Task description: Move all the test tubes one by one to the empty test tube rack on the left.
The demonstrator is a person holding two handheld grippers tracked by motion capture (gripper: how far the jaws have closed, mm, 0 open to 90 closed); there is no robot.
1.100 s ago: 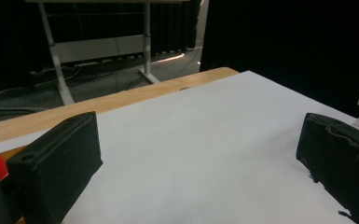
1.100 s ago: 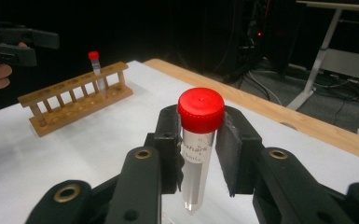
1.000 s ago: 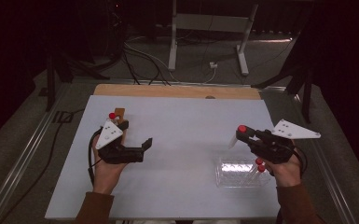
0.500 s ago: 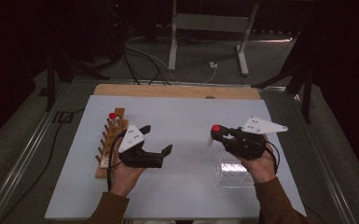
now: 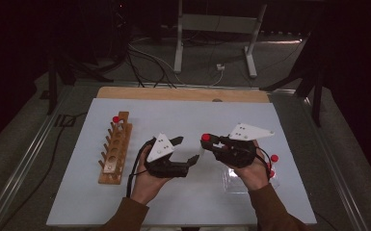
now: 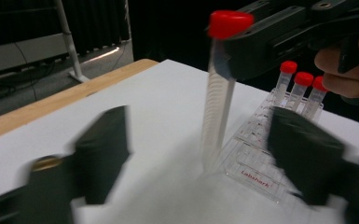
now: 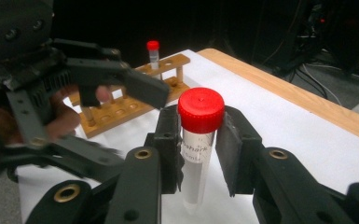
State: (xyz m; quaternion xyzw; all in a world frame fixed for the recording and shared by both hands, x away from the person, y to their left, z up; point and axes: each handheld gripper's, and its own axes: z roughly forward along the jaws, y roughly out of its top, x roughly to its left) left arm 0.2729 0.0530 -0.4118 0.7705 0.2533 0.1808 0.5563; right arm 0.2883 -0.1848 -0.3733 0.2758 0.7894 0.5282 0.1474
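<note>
The right claw (image 7: 198, 154) pinches a red-capped centrifuge tube (image 7: 198, 140) just under its cap and holds it upright above the white tabletop (image 5: 183, 120), so the long lower part stays free for another grip. The left claw (image 5: 189, 150) is spread, and its jaws have just been closing. In the left gripper view the tube (image 6: 219, 93) stands between the two blurred black jaws, but the pads do not touch it. I judge that this is a handover: the tube goes from the right claw to the left one.

Behind the left claw, on its outer side, lies the wooden tube rack (image 5: 114, 153), with one small capped tube (image 7: 153, 52) already standing at its far end; probably the held tube goes there. Below and behind the right claw is a clear plastic rack (image 6: 261, 158) on the tabletop, and three more capped tubes (image 6: 300, 91) wait in it, near the person's right hand (image 5: 253, 168).
</note>
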